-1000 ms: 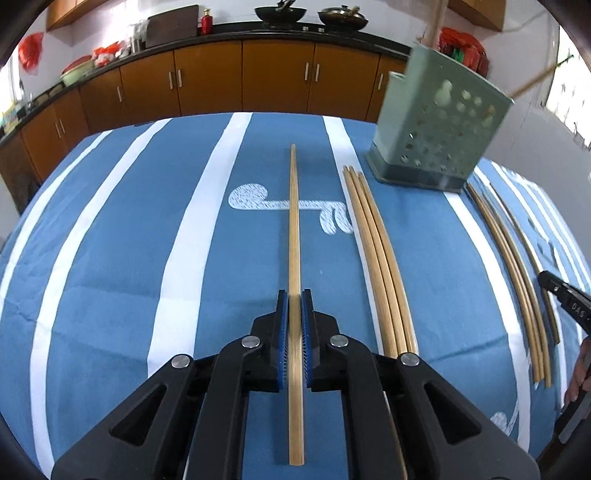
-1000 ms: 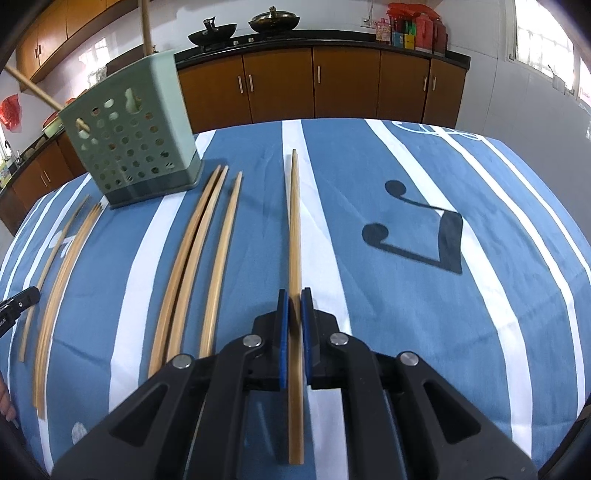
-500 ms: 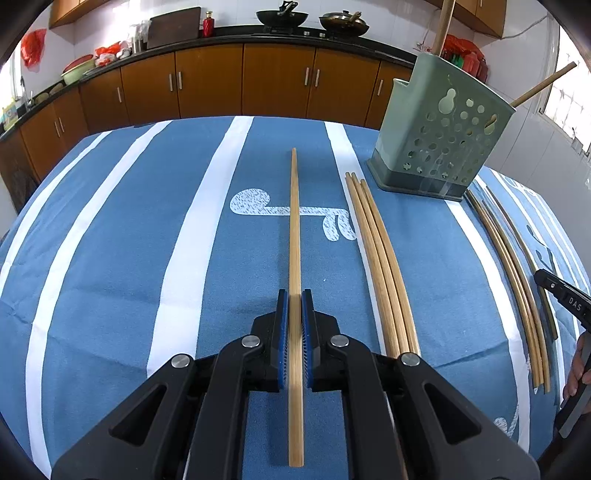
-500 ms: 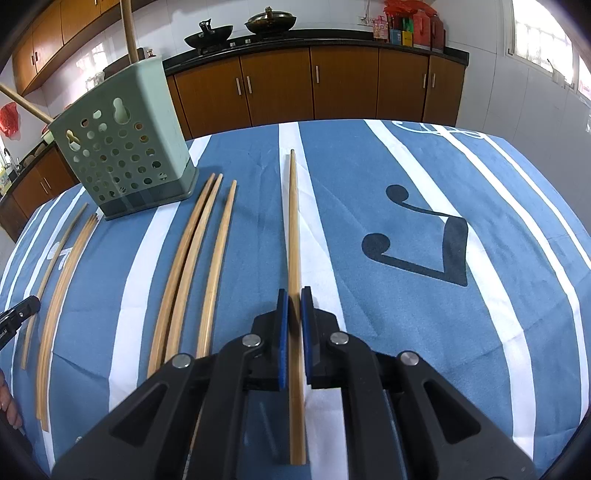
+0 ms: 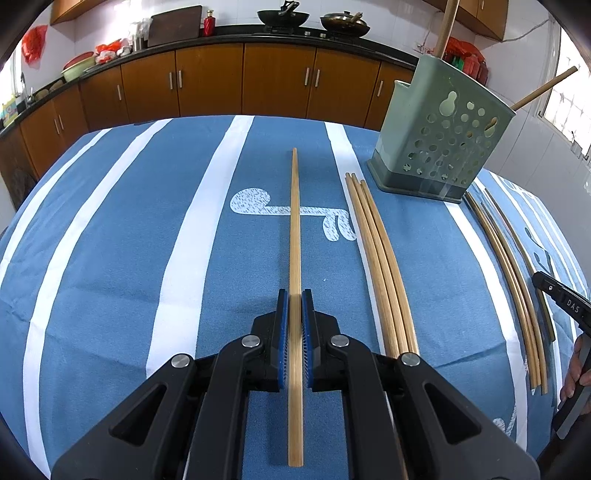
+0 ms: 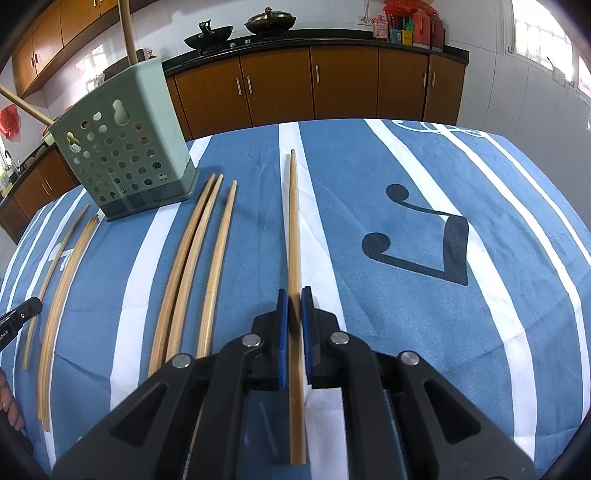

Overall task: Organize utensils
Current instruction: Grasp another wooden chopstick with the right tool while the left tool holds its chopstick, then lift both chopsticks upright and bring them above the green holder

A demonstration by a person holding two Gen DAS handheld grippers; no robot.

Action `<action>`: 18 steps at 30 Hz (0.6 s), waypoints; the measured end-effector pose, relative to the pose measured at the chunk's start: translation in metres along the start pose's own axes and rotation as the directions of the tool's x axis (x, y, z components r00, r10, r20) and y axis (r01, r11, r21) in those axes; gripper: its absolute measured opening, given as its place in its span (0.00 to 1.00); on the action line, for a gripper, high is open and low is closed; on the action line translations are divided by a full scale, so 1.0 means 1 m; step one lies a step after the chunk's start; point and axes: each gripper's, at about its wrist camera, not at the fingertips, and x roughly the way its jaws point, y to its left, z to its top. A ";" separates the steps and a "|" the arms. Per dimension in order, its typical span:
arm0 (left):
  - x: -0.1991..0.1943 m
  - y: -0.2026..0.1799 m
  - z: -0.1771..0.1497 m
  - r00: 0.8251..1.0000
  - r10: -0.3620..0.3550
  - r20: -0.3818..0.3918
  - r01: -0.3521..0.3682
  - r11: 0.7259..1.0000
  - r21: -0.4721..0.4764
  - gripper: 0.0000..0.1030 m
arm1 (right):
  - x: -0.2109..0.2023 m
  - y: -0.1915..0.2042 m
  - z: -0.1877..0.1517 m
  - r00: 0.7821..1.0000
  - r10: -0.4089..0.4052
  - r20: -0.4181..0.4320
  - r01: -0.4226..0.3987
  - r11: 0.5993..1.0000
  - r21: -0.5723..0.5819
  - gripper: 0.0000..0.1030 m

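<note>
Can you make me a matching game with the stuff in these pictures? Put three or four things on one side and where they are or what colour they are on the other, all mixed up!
Things:
1. green holder
2. chopstick in the left gripper
3. tablecloth
4. two woks

Descriptions:
A. blue with white stripes
B. clamped between blue pads
C. full of round holes, with sticks poking out the top
D. up on the black counter at the back

Right pairs: 1-C, 2-B, 3-A, 4-D
</note>
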 end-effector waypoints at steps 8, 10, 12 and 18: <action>-0.007 -0.006 -0.009 1.000 0.010 -0.010 -0.010 0.999 0.034 0.08 | -0.009 0.002 -0.009 1.000 0.008 -0.017 -0.009 1.000 -0.028 0.15; -0.009 -0.008 -0.012 1.000 0.020 -0.005 -0.020 0.999 0.047 0.08 | -0.011 0.002 -0.012 1.000 0.008 -0.013 -0.008 1.000 -0.029 0.15; -0.010 -0.009 -0.014 1.000 0.024 -0.004 -0.024 0.998 0.051 0.08 | -0.012 0.003 -0.014 1.000 0.002 -0.006 -0.002 0.999 -0.039 0.15; -0.011 -0.009 -0.014 1.000 0.030 -0.006 -0.029 0.998 0.055 0.07 | -0.013 0.000 -0.012 1.000 0.009 -0.011 -0.010 1.000 -0.029 0.08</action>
